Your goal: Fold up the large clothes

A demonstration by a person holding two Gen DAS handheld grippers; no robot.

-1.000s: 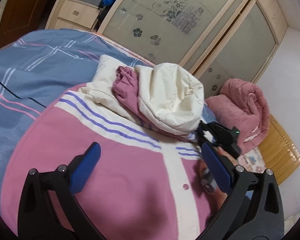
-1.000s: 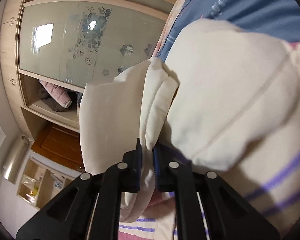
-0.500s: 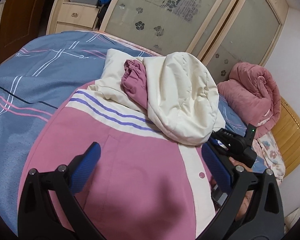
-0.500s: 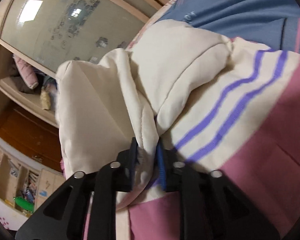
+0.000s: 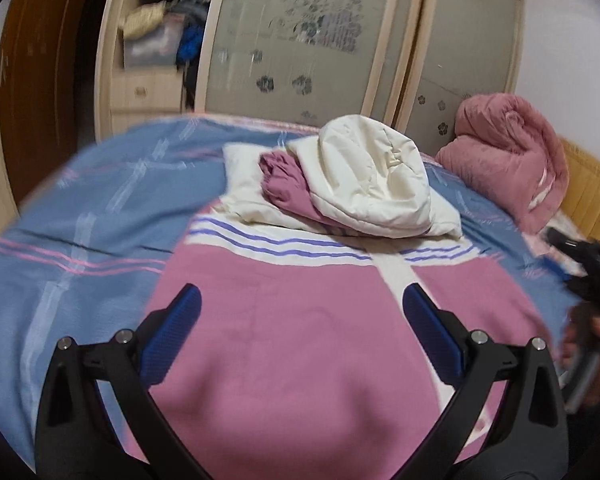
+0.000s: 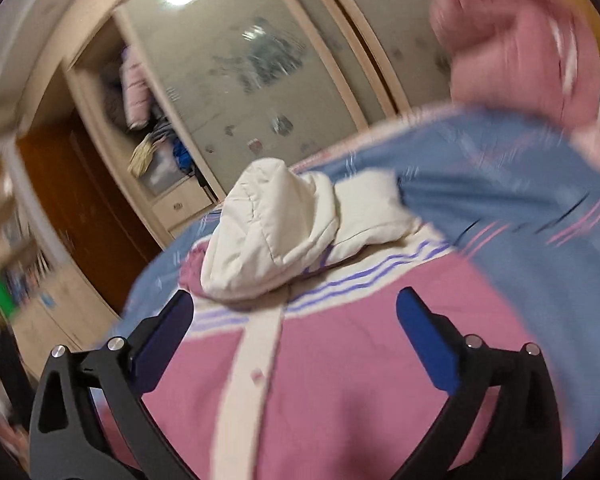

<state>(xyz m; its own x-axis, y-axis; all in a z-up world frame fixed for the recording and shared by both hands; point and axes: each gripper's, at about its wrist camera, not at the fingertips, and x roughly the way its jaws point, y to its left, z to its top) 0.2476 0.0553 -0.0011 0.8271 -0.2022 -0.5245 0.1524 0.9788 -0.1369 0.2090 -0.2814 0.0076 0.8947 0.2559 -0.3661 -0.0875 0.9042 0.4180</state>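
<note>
Pink jacket (image 5: 300, 340) flat | no legible writing | left tongs (image 5: 300, 316) spread | right tongs (image 6: 296, 320) just opened, empty

Left gripper (image 5: 302, 312) hangs with jaws spread wide, nothing between them – right gripper (image 6: 294, 318) has just been opening, jaws now wide and empty, tilted

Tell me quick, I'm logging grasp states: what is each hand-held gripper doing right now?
Left hand-held gripper: open, holding nothing, above the pink jacket.
Right hand-held gripper: jaws just opened wide, nothing between them; cream hood released.
</note>
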